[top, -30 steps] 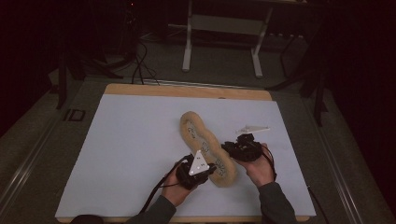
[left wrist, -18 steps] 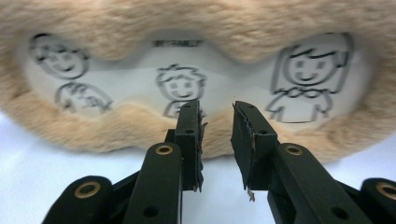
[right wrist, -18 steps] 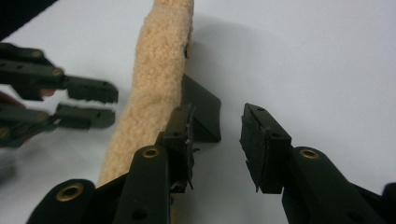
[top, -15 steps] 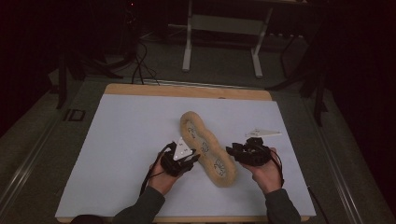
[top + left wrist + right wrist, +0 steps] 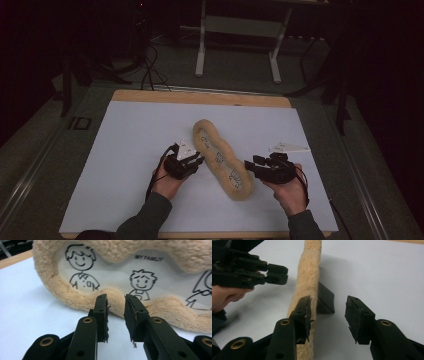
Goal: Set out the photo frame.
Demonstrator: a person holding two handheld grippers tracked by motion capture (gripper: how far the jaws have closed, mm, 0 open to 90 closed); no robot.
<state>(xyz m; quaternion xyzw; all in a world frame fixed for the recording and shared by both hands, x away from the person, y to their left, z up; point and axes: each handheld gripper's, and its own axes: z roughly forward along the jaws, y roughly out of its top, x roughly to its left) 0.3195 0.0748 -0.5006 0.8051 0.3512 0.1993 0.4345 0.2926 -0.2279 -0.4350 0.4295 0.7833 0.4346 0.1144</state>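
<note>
Between the two grippers, on the white table cover (image 5: 125, 150), a long plush picture frame (image 5: 222, 157) of tan fleece is seen lying at a slant in the high view. Just to the frame's left the left gripper (image 5: 199, 161) is held, its tips close to the fleece edge but apart from it. In the left gripper view its jaws are parted by a narrow gap with nothing between them, and the frame's fuzzy border (image 5: 82, 302) is seen right ahead of them, with line drawings of smiling figures (image 5: 81, 267) behind it.

At the near end of the frame the right gripper (image 5: 248, 165) is held, just beside the fleece. Its jaws have just been opening and are spread moderately wide, with nothing gripped. In the right gripper view the frame's edge is seen by its left-hand jaw, and a dark stand piece (image 5: 325, 300) is seen ahead, behind the frame.
</note>
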